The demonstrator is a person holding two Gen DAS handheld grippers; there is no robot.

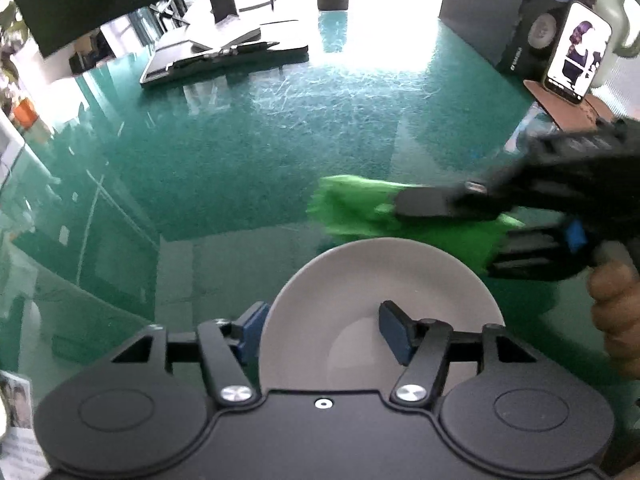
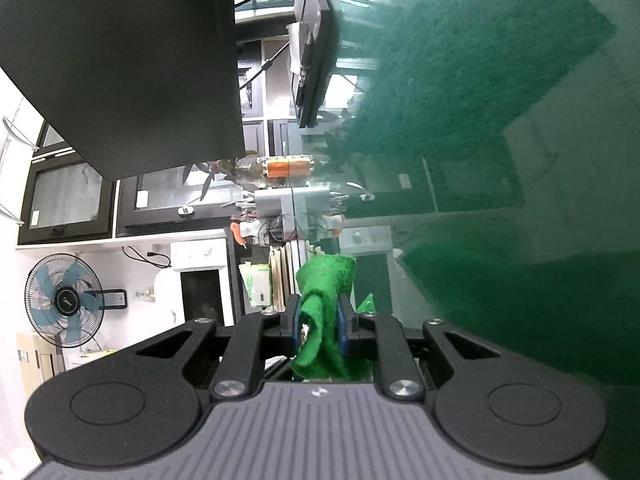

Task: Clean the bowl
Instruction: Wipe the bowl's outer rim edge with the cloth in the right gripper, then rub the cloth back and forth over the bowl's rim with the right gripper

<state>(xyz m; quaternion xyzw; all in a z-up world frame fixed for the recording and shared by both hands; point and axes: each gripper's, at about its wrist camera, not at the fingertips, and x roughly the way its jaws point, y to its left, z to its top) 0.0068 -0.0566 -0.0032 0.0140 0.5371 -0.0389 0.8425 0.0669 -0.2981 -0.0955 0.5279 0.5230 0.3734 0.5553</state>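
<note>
A pale grey shallow bowl (image 1: 380,276) sits on the green glass table (image 1: 240,140), just in front of my left gripper (image 1: 320,320). That gripper points steeply down and is open. Its jaws straddle the bowl's left rim, one blue pad outside it and the other over the inside, well away from the wall. A bright green cloth (image 1: 352,208) hangs just beyond the bowl's far rim, held from the right by my right gripper (image 1: 460,228). In the right wrist view the right gripper (image 2: 318,312) is shut on the bunched green cloth (image 2: 326,292). The bowl is not visible there.
A person's hand (image 1: 616,300) holds the right gripper's handle. A phone (image 1: 576,52) on a stand and a black speaker box (image 1: 536,28) stand at the far right. Flat dark devices (image 1: 216,56) lie at the far left. A fan (image 2: 64,300) stands off the table.
</note>
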